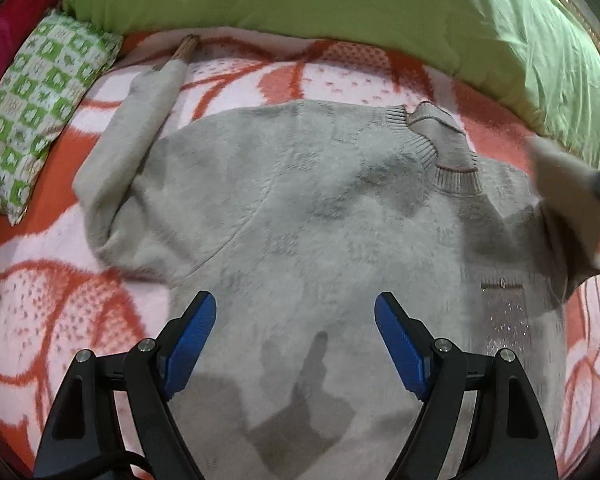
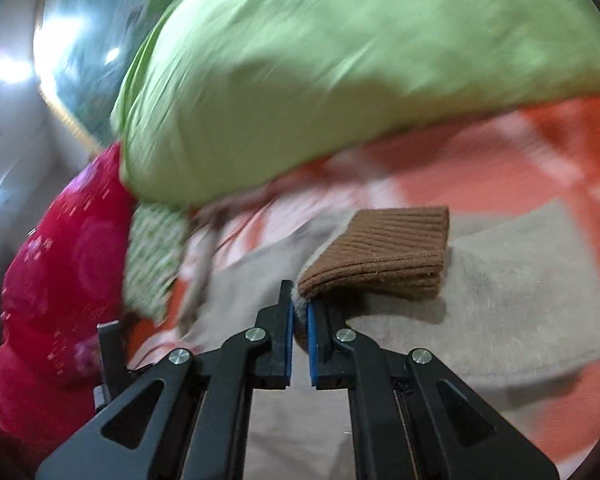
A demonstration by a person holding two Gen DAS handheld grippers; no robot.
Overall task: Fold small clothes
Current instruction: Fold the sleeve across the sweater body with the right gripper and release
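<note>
A small beige fuzzy sweater (image 1: 300, 216) lies flat on an orange and pink blanket (image 1: 52, 304). Its left sleeve (image 1: 140, 120) stretches up toward a checked pillow. My left gripper (image 1: 294, 306) hovers open over the sweater's lower body, nothing between its blue pads. In the right wrist view my right gripper (image 2: 299, 308) is shut on the sweater's other sleeve just behind its brown ribbed cuff (image 2: 384, 256), and holds it lifted over the sweater body (image 2: 500, 300). In the left wrist view that raised sleeve (image 1: 568, 216) blurs at the right edge.
A big green duvet (image 1: 340, 12) bulges along the far side of the bed. A green and white checked pillow (image 1: 36, 120) lies at the left, with a red cushion (image 2: 60, 272) beside it. Blanket shows bare around the sweater.
</note>
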